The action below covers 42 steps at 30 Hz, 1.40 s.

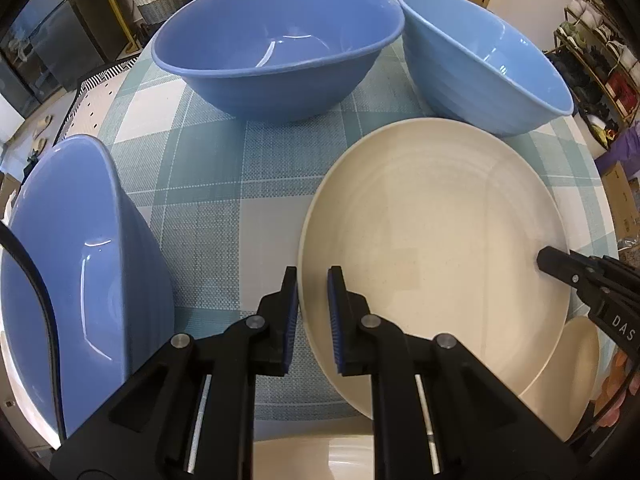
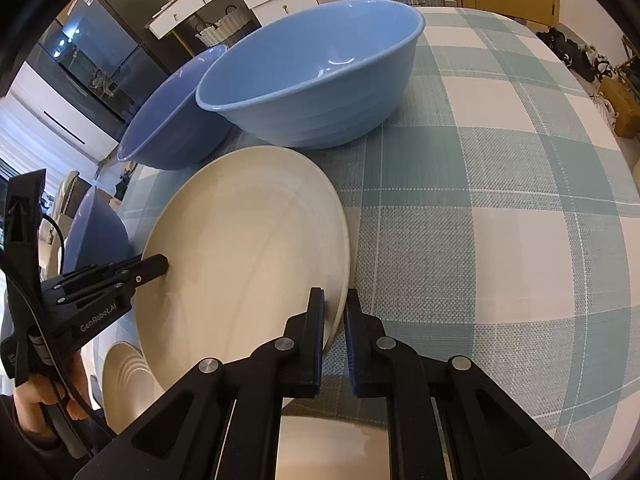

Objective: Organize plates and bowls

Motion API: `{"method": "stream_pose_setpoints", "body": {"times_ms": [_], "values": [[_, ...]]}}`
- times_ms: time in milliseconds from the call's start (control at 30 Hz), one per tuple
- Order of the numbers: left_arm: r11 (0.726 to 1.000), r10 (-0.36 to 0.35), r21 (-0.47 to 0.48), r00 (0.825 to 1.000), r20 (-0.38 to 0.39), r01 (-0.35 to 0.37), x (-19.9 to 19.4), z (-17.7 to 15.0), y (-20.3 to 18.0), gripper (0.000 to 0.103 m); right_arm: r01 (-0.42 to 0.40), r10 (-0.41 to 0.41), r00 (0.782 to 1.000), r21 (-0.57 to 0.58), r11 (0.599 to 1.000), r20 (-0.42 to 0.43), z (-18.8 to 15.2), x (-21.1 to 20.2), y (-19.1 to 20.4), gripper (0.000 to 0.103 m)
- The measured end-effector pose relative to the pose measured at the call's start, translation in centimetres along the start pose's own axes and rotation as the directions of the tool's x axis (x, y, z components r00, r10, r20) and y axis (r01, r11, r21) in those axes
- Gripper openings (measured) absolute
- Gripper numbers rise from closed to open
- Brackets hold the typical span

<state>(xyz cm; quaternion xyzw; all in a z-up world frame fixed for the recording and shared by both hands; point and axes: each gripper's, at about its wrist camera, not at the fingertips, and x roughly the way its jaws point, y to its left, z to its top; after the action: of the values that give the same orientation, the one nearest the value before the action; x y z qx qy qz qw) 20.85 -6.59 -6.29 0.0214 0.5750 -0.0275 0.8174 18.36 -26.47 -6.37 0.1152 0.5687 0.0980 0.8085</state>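
We hold the large cream ceramic plate (image 1: pixel 432 248) by opposite rims, left gripper (image 1: pixel 313 304) and right gripper (image 2: pixel 335 320) both clamped on it. Behind the plate, three blue ceramic bowls (image 1: pixel 280 48) stand unstacked, so most sorting seems left.

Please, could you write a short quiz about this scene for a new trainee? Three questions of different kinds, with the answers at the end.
1. How many blue bowls stand on the table?
2. True or false: the left tongs grip a blue bowl.
3. Where is the smaller cream plate?
A. Partly under the near edge of the large cream plate
B. Inside a bowl
C. At the far side of the table

Key:
1. Three.
2. False. The left tongs and the right tongs each straddle the rim of the large cream plate, on opposite sides.
3. A.
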Motion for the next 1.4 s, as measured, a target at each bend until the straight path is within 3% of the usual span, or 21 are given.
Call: {"method": "stream_pose_setpoints", "body": {"times_ms": [533,800,1400], "values": [[1.0,-0.014,-0.003,0.999,0.052,0.015,-3.7,-1.2,0.0,0.011,-0.012,0.012,0.999,-0.01,1.0,0.03,-1.1,-3.7,0.3,0.01],[1.0,-0.019,0.005,0.996,0.084,0.018,-6.5,-2.1,-1.8,0.011,0.005,-0.004,0.999,-0.014,1.0,0.054,-1.9,-6.5,0.1,0.01],[0.996,-0.038,0.078,0.997,0.072,0.032,-8.6,-9.0,-7.6,0.011,0.088,-0.089,0.995,0.023,0.996,0.038,-9.2,-10.0,-2.6,0.01]]}}
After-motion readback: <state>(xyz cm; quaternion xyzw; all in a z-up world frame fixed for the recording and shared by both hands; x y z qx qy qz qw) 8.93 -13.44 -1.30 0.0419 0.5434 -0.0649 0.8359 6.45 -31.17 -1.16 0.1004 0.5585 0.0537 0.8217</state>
